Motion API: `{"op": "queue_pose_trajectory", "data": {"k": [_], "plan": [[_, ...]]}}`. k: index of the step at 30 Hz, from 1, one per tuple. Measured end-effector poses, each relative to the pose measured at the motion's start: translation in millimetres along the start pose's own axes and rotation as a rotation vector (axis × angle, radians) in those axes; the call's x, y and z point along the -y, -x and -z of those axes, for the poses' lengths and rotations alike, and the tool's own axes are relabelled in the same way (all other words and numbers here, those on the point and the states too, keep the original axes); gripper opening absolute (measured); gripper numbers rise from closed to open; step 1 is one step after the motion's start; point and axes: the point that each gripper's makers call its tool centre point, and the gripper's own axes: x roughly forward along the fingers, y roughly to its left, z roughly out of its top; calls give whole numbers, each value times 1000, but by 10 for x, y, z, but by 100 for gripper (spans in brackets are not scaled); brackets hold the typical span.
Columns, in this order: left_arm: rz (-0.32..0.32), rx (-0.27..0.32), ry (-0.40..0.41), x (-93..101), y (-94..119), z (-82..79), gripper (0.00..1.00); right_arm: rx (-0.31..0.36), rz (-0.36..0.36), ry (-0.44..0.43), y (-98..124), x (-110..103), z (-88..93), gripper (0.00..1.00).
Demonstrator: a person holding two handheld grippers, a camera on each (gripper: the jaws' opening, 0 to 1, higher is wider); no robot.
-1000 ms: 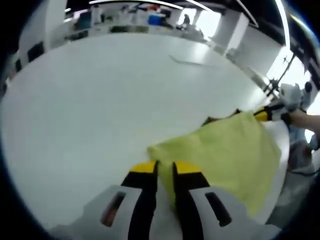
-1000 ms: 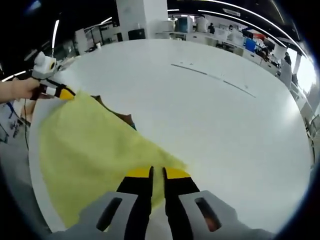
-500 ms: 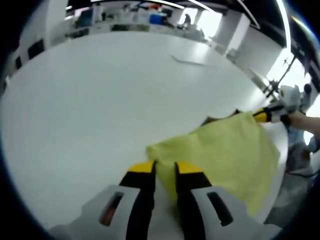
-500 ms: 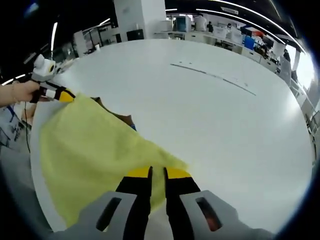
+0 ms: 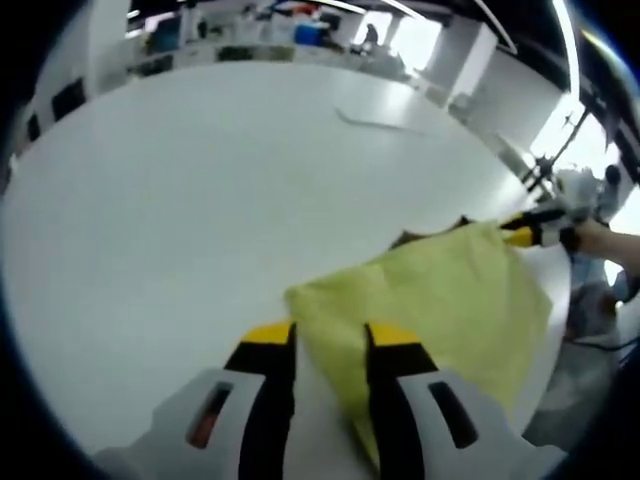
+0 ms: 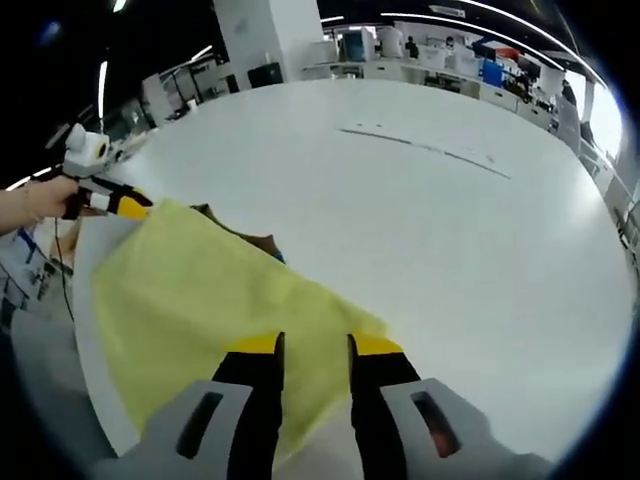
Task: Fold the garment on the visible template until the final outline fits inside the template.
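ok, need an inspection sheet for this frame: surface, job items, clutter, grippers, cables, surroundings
Surface: white table, with a thin dark line marked across its far part.
Job's things: yellow garment spread flat near the table's edge; a dark brown thing pokes out from under its far edge, too little showing to say if it is the template.
Clutter: nothing seen.
Grippers: left gripper jaws apart over a garment corner; right gripper jaws apart over the other near corner.
Cables: thin dark cable hanging off the table side.
Surroundings: benches with equipment beyond the table; white pillar.
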Motion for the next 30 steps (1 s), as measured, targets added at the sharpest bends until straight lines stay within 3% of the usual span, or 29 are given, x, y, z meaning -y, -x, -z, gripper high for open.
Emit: {"op": "queue_pose_trajectory", "data": {"k": [5, 11, 16, 30], "plan": [[1, 8, 5, 35, 166, -37, 30, 28, 14, 10, 175, -25, -55, 31], [21, 13, -56, 193, 415, -71, 45, 74, 35, 3, 448, -45, -139, 44], [11, 2, -103, 269, 630, -37, 63, 94, 42, 11, 687, -109, -149, 53], [70, 7, -159, 659, 1255, 144, 90, 131, -9, 53, 1288, -533, -57, 76]]}}
